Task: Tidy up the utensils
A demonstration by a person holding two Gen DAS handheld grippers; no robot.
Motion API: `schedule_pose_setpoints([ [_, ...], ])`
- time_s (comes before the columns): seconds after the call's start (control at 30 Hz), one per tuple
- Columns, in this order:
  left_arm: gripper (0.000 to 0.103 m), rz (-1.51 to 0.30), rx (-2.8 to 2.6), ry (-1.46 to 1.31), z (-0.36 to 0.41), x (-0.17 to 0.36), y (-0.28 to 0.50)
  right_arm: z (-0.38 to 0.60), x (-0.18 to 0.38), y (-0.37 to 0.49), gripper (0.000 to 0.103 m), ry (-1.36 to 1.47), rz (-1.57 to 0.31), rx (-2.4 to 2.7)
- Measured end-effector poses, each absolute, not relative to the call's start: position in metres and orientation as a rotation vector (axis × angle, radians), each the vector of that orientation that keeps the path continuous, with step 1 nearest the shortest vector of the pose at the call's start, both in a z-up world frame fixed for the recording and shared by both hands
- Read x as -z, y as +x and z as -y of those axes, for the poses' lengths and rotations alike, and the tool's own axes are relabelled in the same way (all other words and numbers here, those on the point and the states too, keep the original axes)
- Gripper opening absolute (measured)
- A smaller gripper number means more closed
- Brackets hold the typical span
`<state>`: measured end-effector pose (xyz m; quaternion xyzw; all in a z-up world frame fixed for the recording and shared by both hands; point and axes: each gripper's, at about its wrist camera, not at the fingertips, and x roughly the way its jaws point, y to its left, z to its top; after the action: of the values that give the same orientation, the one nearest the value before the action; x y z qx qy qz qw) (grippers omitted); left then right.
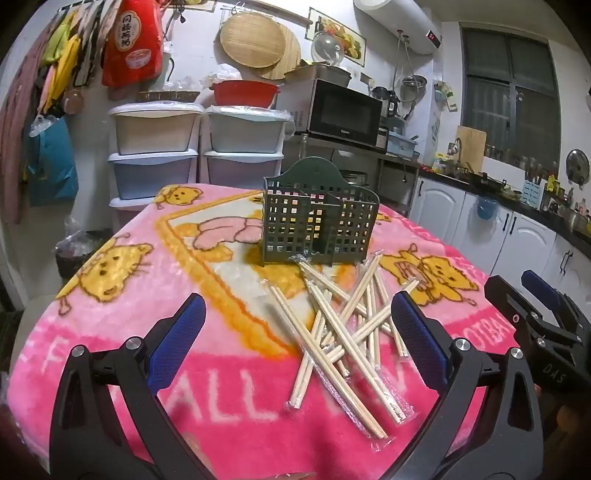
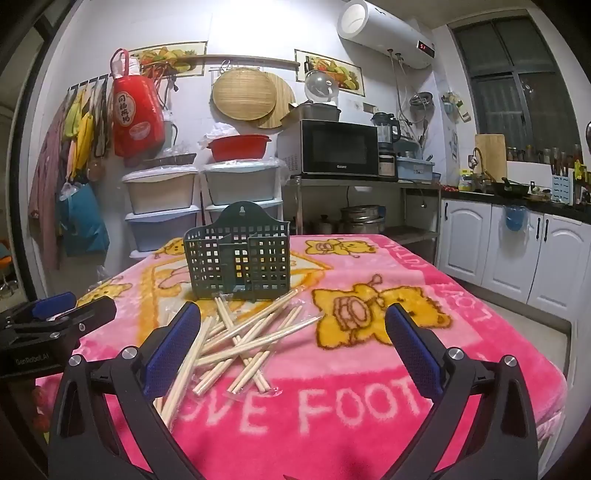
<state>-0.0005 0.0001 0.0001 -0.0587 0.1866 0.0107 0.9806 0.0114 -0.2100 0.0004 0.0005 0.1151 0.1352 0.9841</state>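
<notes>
Wooden chopsticks lie piled on the tabletop near the green basket (empty, ready). Left gripper and right gripper jaws gape wide, holding nothing.

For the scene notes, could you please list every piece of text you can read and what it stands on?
"LOVE FOOT": pink blanket, partly hidden by the right tongs.
"DAS": right tongs' body.
"GenRobot.AI": left tongs' body.
Red digits: water heater, too blurred.
Chinese characters: red bag, too blurred.
Brand: microwave, too small.
</notes>
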Motion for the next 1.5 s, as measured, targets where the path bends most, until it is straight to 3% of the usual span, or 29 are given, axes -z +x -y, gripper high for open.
schedule_pose_setpoints([
  [1.5,0.093,-0.383,-0.019,-0.117,0.0014,-0.0001,-0.0002,0.2113,-0.0012,0.0126,0.097,-0.002,-0.234,-0.273],
])
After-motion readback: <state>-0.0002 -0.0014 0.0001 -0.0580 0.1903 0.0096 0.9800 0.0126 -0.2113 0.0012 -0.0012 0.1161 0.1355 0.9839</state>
